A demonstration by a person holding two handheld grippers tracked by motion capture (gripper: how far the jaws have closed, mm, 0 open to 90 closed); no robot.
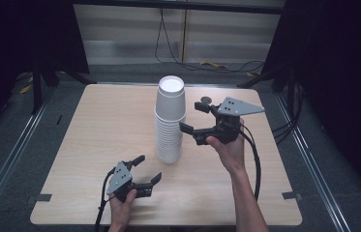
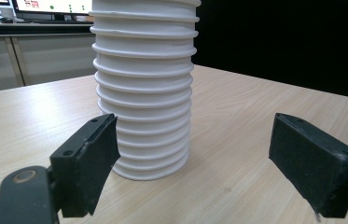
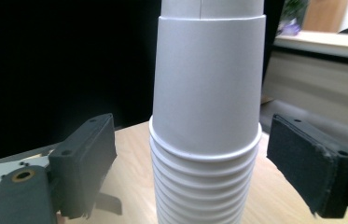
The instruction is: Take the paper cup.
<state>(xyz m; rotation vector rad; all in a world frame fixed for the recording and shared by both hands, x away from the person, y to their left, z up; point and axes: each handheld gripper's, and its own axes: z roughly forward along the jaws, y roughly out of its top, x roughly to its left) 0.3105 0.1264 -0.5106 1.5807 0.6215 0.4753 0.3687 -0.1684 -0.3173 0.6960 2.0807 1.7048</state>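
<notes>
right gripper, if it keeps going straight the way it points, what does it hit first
Probably the topmost white paper cup of the tall upside-down stack: it stands centred ahead of the open right gripper, around that cup's rolled rim. Exact depth is unclear.

We are logging a pale wooden table [image 1: 96, 125] standing on grey floor [image 1: 323, 183], black curtains [image 1: 342, 58] hanging left and right, cables [image 1: 202, 64] trailing along the far light wall [image 1: 125, 34].
</notes>
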